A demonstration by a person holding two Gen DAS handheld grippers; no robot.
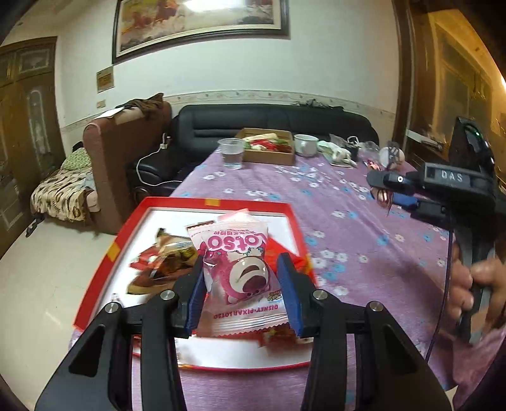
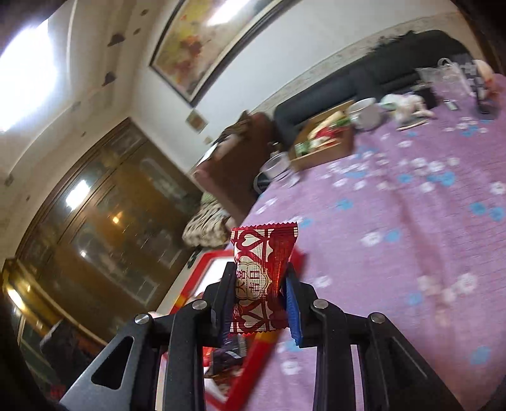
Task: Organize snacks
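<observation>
Left gripper [image 1: 242, 281] pinching pink Lotso packet [image 1: 237, 268] over red tray [image 1: 132, 227]; right gripper [image 2: 257, 294] pinching red candy wrapper [image 2: 262, 272] beside tray; few snacks lying in tray, sorting looking partway.

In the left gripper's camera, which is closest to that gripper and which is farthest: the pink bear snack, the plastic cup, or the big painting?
1. Pink bear snack: between the left gripper pads.
2. Plastic cup: far end of the table, left of the cardboard box.
3. Painting: on the back wall.

The worktop [image 1: 363, 240] (purple floral cloth) carries a red-rimmed tray [image 1: 132, 227], a plastic cup [image 1: 231, 153], a cardboard box [image 1: 268, 155] and a white mug [image 1: 306, 144].
</observation>
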